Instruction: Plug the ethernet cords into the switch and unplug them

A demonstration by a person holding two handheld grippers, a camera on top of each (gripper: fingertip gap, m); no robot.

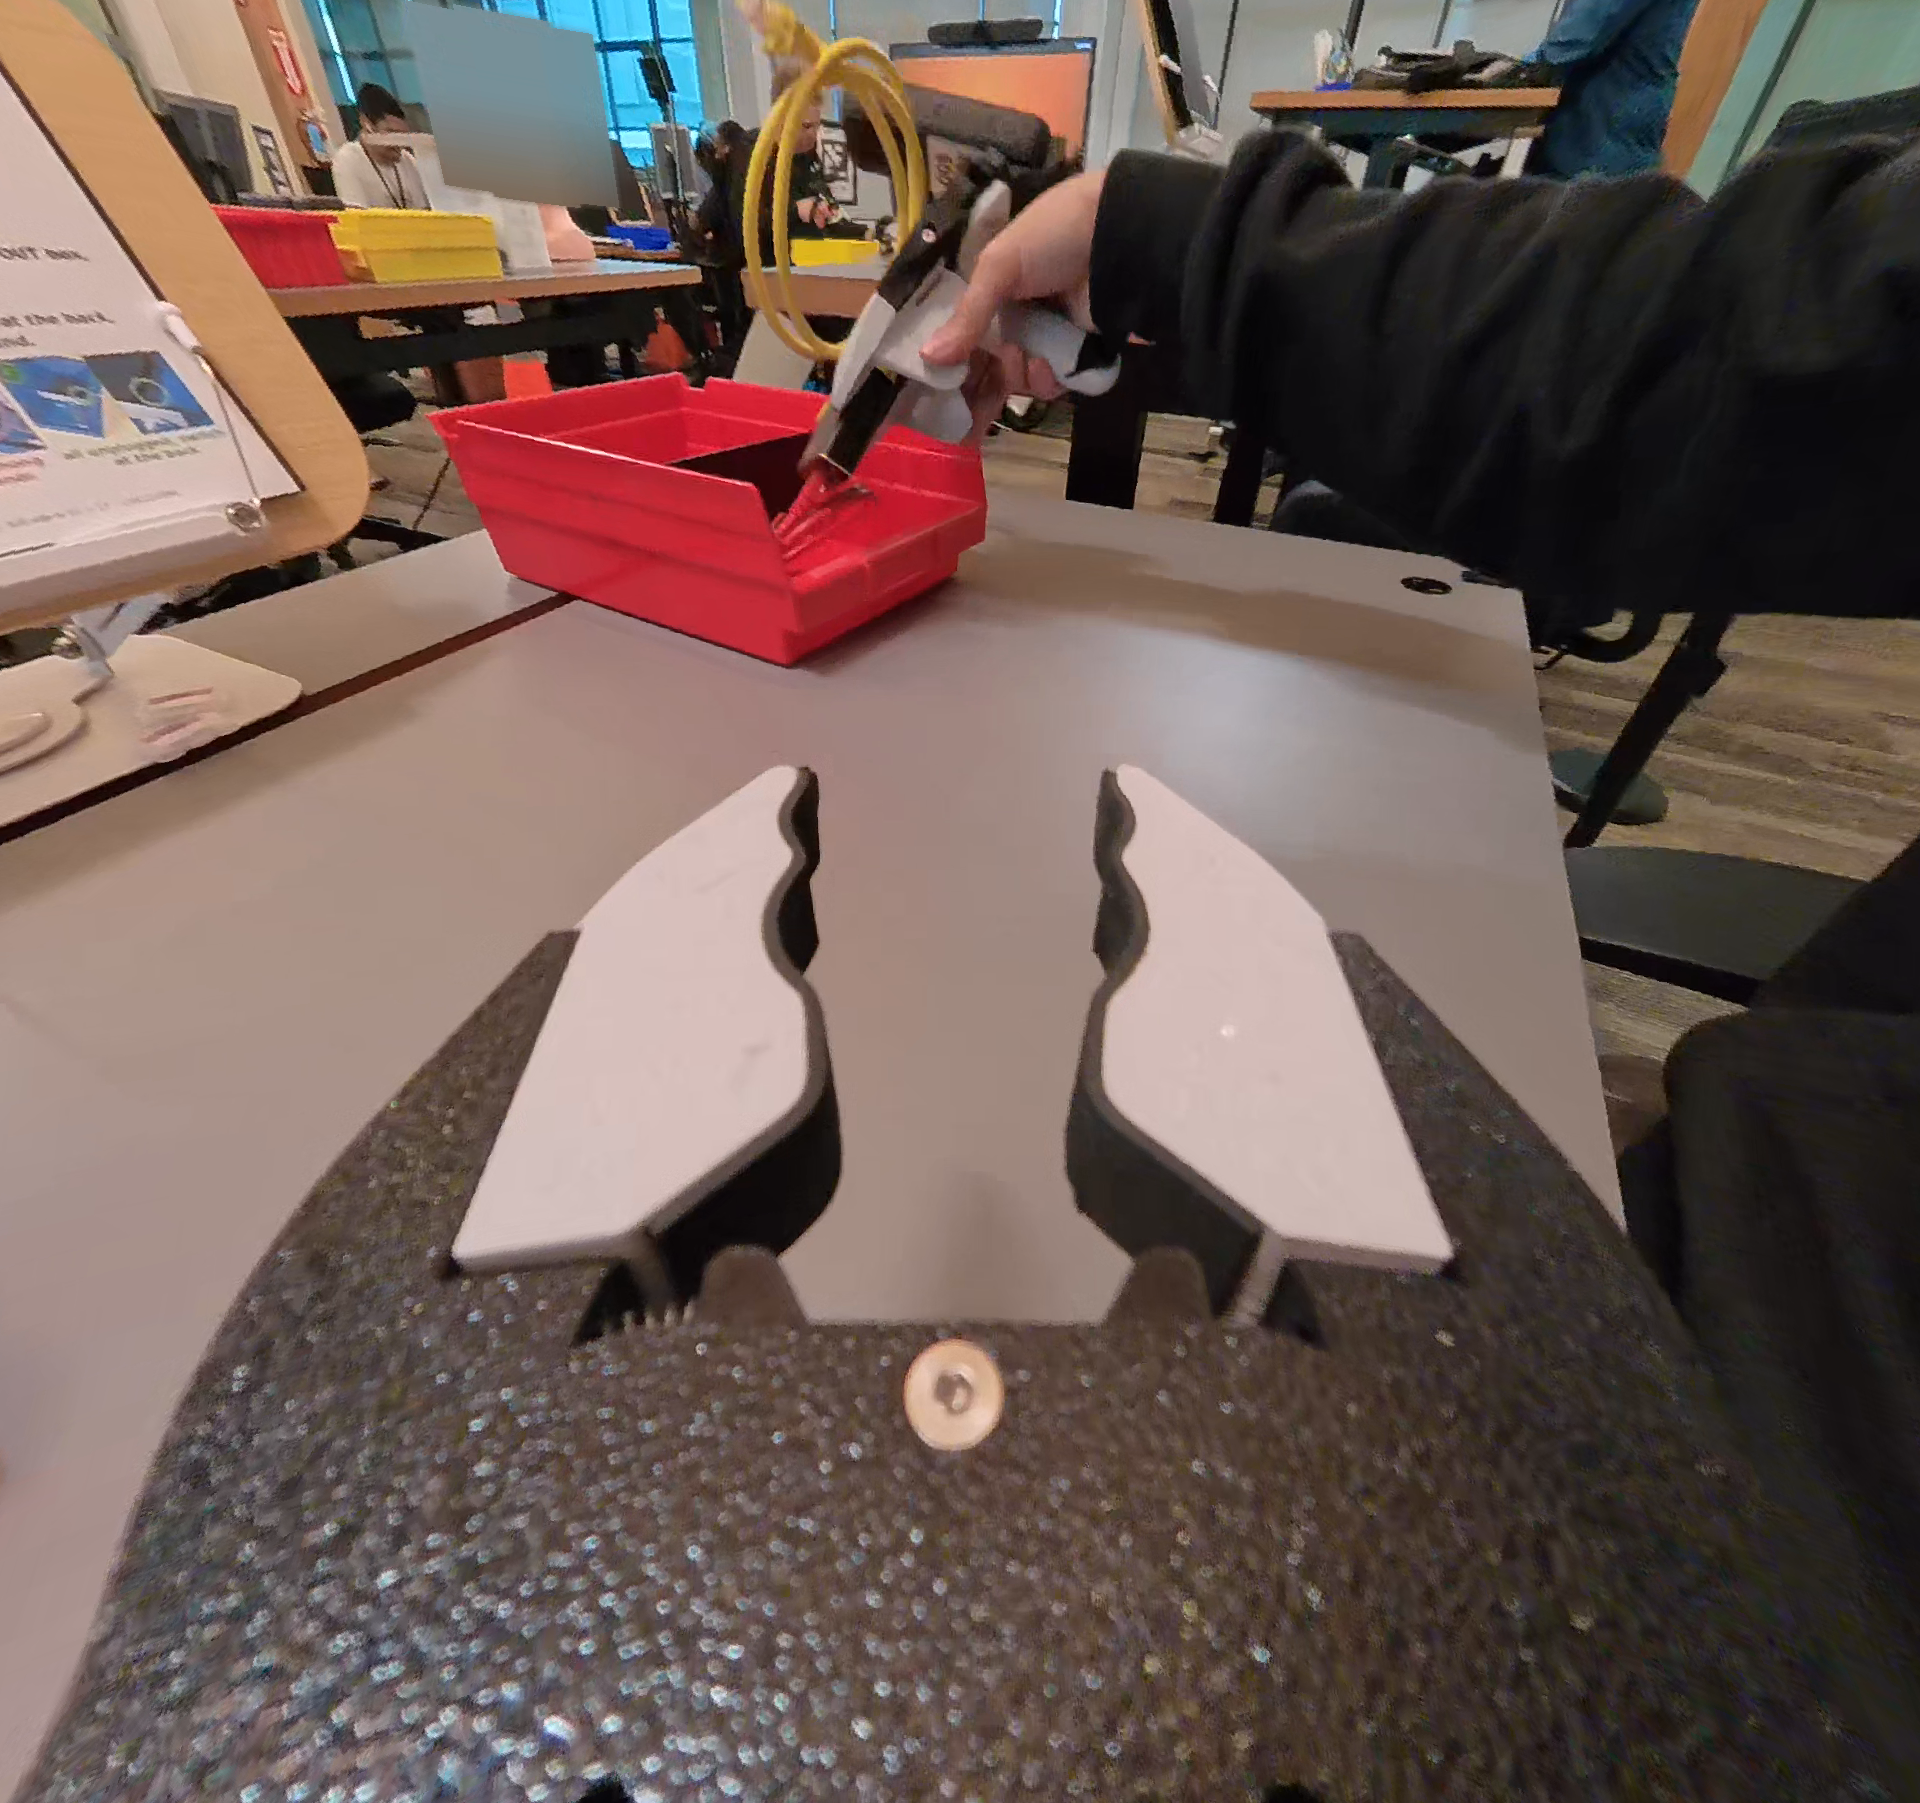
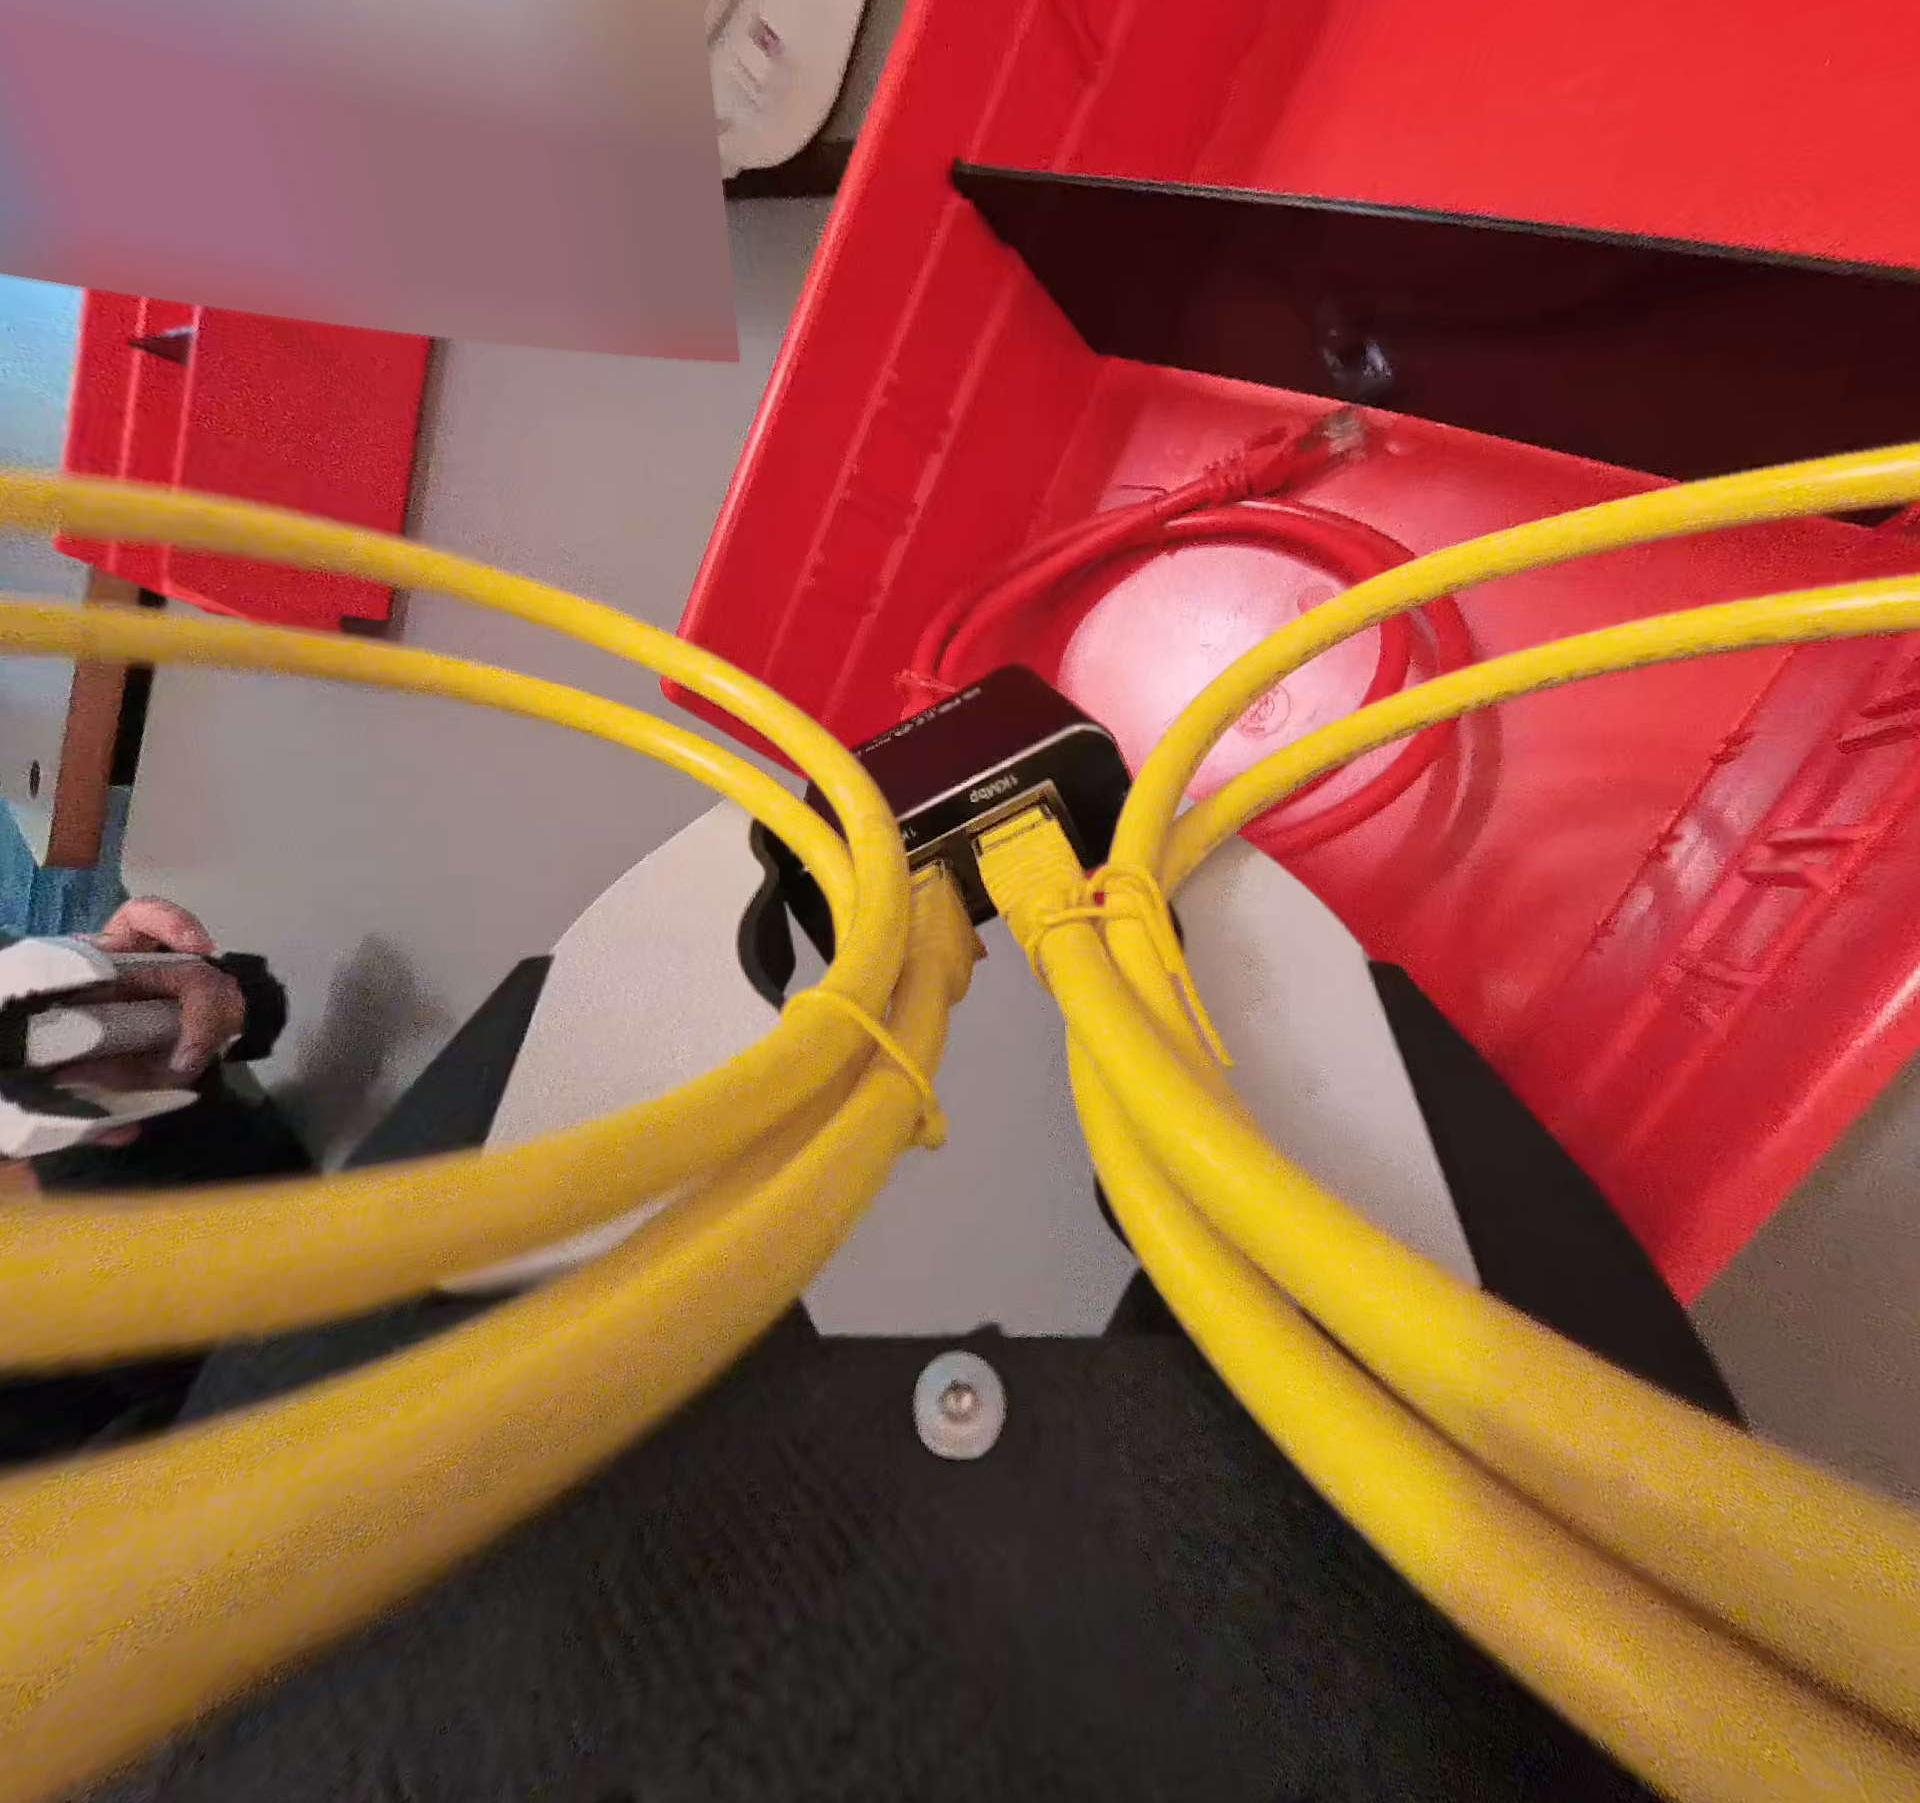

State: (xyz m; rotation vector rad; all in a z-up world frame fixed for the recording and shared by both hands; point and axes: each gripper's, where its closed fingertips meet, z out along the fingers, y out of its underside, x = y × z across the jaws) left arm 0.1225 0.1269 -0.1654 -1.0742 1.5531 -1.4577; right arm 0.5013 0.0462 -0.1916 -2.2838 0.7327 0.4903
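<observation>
In the left wrist view our left gripper [image 1: 956,922] hovered above the grey table [image 1: 1247,714], its two fingers well apart with nothing between them. Farther off, our right gripper [image 1: 836,465] dipped into the red bin [image 1: 675,548], and loops of yellow cord [image 1: 821,195] rose behind it into the air.

In the right wrist view the right gripper [image 2: 961,880] was clamped on the switch [image 2: 977,766], a small black box with a metallic-edged face, held just over the bin's [image 2: 1558,922] near rim. Two yellow ethernet cords [image 2: 623,1182] sat plugged into its ports, each coiled and bound with a thin yellow tie. A red cord [image 2: 1195,527] lay coiled on the bin floor, its clear plug loose.

We judged the switch light and rigid, its smooth sides apt to slip, so a grip across its body seemed best. The cords looked springy and fairly stiff; their coils would tug on the box. For unplugging, we thought the plug boot beside the port was the place to pinch, not the cable.
</observation>
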